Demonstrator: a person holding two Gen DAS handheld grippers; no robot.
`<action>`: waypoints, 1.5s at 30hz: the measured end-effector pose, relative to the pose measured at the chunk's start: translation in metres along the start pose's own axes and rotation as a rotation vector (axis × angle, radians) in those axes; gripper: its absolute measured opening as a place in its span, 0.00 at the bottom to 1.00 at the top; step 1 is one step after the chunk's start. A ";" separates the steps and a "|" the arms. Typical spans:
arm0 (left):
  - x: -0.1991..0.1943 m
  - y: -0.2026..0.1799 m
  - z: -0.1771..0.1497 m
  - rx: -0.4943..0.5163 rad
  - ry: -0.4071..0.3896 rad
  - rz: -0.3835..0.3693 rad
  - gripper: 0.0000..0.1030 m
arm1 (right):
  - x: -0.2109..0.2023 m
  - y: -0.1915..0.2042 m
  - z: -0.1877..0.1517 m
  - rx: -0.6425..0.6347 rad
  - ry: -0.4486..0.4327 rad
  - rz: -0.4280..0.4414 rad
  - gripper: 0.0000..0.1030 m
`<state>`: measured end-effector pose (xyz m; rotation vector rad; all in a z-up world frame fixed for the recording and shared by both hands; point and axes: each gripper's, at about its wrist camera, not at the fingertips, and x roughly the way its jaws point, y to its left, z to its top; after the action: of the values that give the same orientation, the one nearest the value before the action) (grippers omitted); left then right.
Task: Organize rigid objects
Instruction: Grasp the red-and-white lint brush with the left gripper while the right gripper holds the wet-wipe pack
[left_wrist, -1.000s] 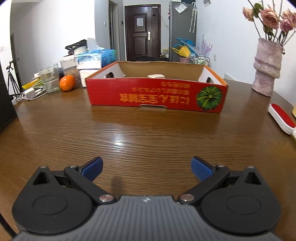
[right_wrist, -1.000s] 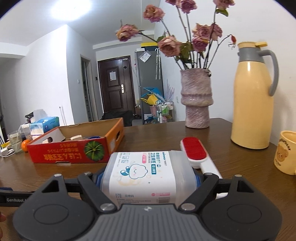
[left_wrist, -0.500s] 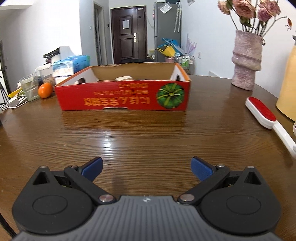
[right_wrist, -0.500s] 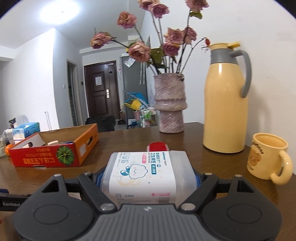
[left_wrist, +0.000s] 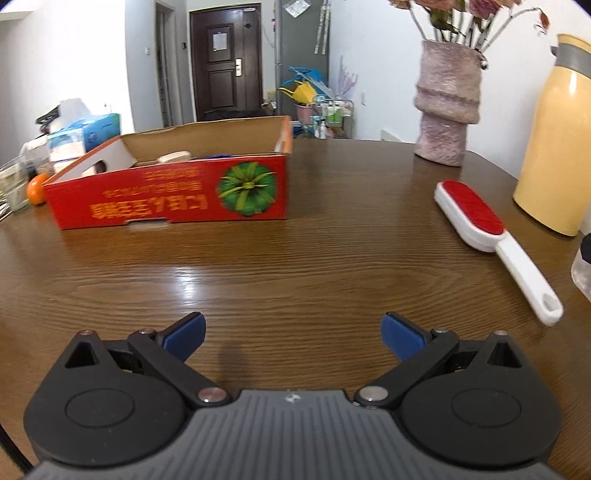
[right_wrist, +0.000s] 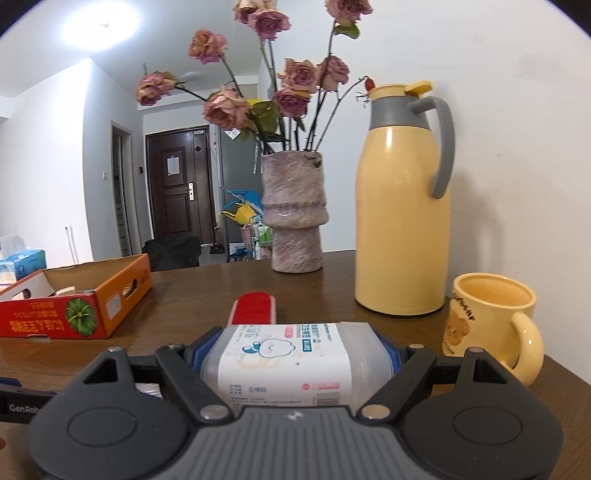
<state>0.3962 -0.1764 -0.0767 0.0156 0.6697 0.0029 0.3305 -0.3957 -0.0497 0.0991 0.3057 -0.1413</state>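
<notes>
My right gripper (right_wrist: 295, 350) clamped on clear plastic tub (right_wrist: 284, 358) w/ printed label, held above wood-grain table (left_wrist: 295, 258); my left gripper (left_wrist: 293, 330) jaws wide apart, nothing between. Red cardboard box (left_wrist: 177, 195), open top, left of centre: holds pale block + other items, unclear. Yellow mug (right_wrist: 491, 321) looks empty. Red-faced white brush (left_wrist: 476, 218) flat on table, right of box

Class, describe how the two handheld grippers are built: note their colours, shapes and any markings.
Both match. The left gripper and right gripper have black linkage arms on round black discs, silver pivot pins, blue finger pads and a ribbed grey centre body. White "GenRob" lettering appears at the lower left of the right wrist view.
</notes>
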 end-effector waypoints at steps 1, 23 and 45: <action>0.001 -0.007 0.001 0.005 -0.001 -0.004 1.00 | 0.002 -0.003 0.001 0.000 0.000 -0.001 0.79; 0.052 -0.126 0.045 0.020 -0.002 -0.079 1.00 | 0.071 -0.070 0.013 0.012 0.015 0.014 0.79; 0.098 -0.164 0.077 0.051 0.016 -0.128 1.00 | 0.106 -0.079 0.022 0.095 0.013 0.031 0.79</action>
<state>0.5206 -0.3405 -0.0794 0.0220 0.6856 -0.1372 0.4249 -0.4892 -0.0673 0.1992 0.3098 -0.1242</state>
